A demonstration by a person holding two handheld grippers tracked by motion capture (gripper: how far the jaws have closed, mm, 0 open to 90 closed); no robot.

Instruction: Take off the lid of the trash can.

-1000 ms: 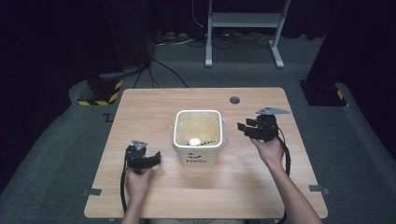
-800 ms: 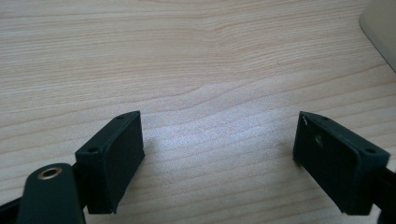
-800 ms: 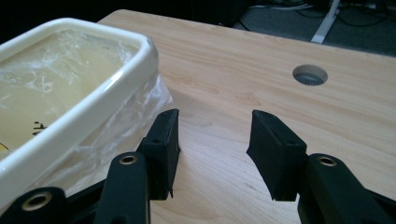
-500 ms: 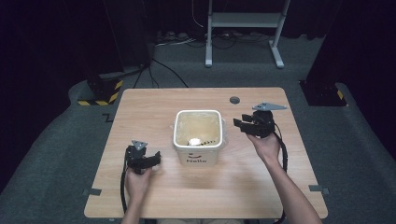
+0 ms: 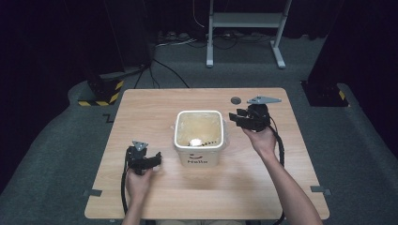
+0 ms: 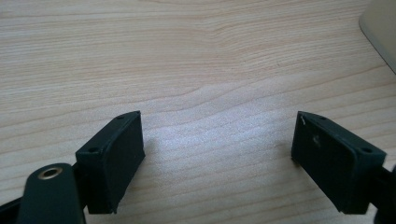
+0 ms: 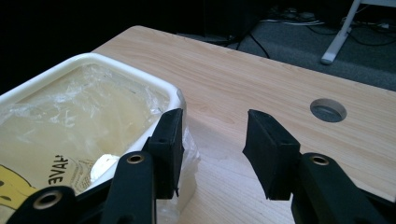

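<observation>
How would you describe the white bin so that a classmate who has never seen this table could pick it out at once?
Start at the wooden table and look to its middle. There stands the white bin, a squarish tub lined with clear plastic. It is the one container there, between the two tools, with dark print on its front wall and a small white lump inside.

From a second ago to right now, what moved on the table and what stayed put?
The right gripper moved away from the person, along the right side of the white plastic bin with its clear liner. Its fingers have just been closing a little, and nothing is between them. The left gripper, open over the light wooden table, stayed where it was, and so did the bin.
</observation>
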